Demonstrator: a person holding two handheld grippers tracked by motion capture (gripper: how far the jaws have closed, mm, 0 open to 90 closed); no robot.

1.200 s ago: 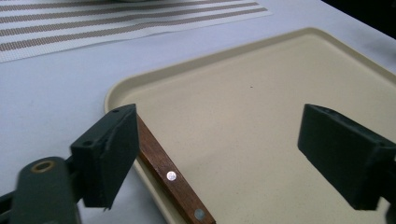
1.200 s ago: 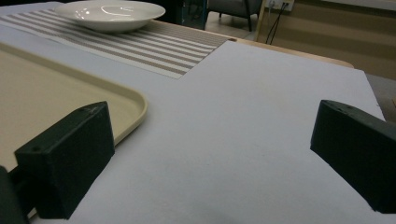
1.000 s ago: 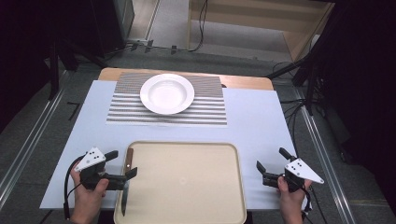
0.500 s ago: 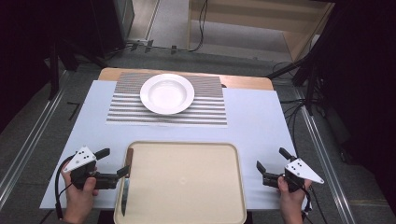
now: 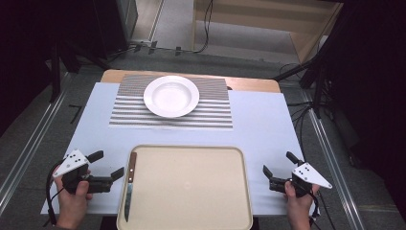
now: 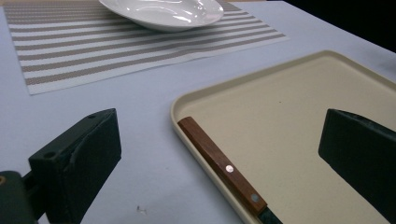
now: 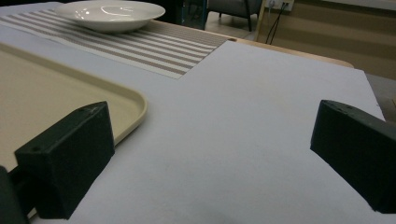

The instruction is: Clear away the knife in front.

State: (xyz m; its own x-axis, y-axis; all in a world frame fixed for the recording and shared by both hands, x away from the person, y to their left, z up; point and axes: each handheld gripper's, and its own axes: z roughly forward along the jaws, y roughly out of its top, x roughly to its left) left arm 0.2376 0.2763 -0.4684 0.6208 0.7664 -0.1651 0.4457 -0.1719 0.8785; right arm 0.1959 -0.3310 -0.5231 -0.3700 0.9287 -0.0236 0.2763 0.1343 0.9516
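A knife [image 5: 129, 182] with a brown wooden handle [image 6: 224, 167] lies along the left edge inside the beige tray [image 5: 191, 191], blade toward me. My left gripper [image 5: 107, 164] rests on the table just left of the tray. It is open [image 6: 219, 135], with the knife handle lying ahead between its jaws and untouched. My right gripper [image 5: 278, 163] sits to the right of the tray, open [image 7: 210, 130] over bare table, holding nothing.
A white deep plate [image 5: 171, 96] stands on a striped placemat [image 5: 210, 115] at the far middle of the pale table cover [image 5: 268, 124]. The tray's corner [image 7: 126, 100] is left of the right gripper. Dark floor, cables and rails surround the table.
My left gripper has drawn back to the left, away from the knife at the tray's left edge. The knife stays on the tray. The right gripper has not moved.
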